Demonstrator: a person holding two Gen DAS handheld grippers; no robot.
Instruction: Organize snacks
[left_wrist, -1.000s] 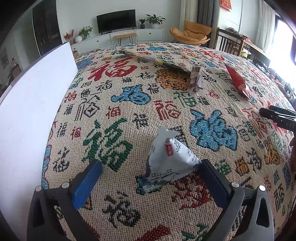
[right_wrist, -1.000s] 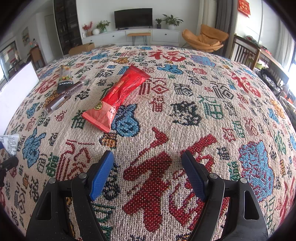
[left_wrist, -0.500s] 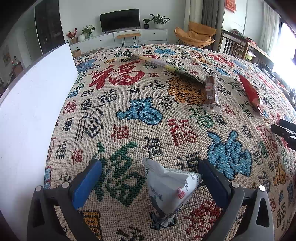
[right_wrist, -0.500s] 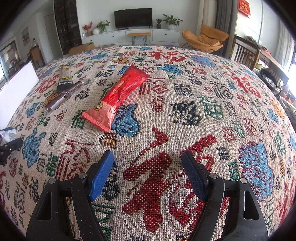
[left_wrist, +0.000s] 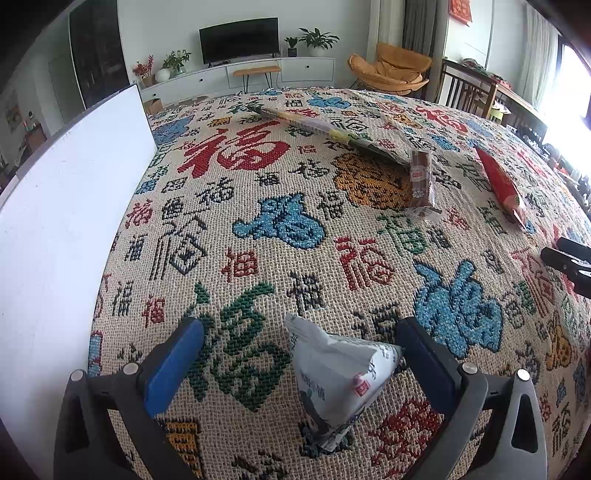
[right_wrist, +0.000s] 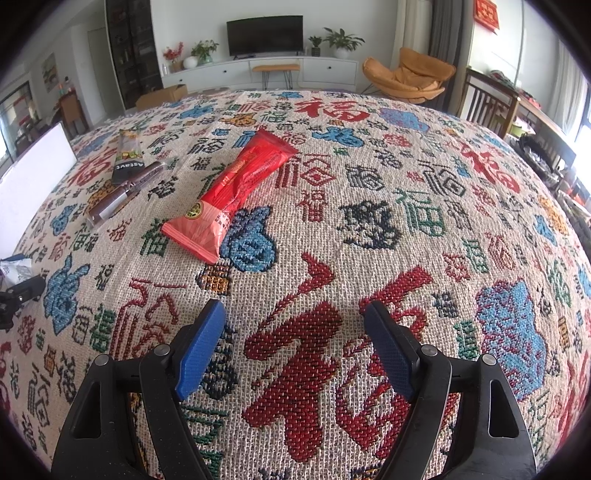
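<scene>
Behind our work stood a living room with a television on a white cabinet and an orange chair, and before us spread the woven cloth (right_wrist: 369, 206) covered in coloured characters. We held the left gripper (left_wrist: 299, 354) released, its blue pads wide apart over the cloth's near left edge, beside the white board (left_wrist: 70, 229). Between them lay the white snack pouch (left_wrist: 338, 373), its corner touching the right-hand pad, the other pad well clear. Our right gripper (right_wrist: 293, 339) hung spread over bare cloth, gripping nothing. Beyond it lay the red snack packet (right_wrist: 232, 192), and towards the far left edge the brown bar (right_wrist: 122, 192) just beside the long dark packet (right_wrist: 127, 158).
</scene>
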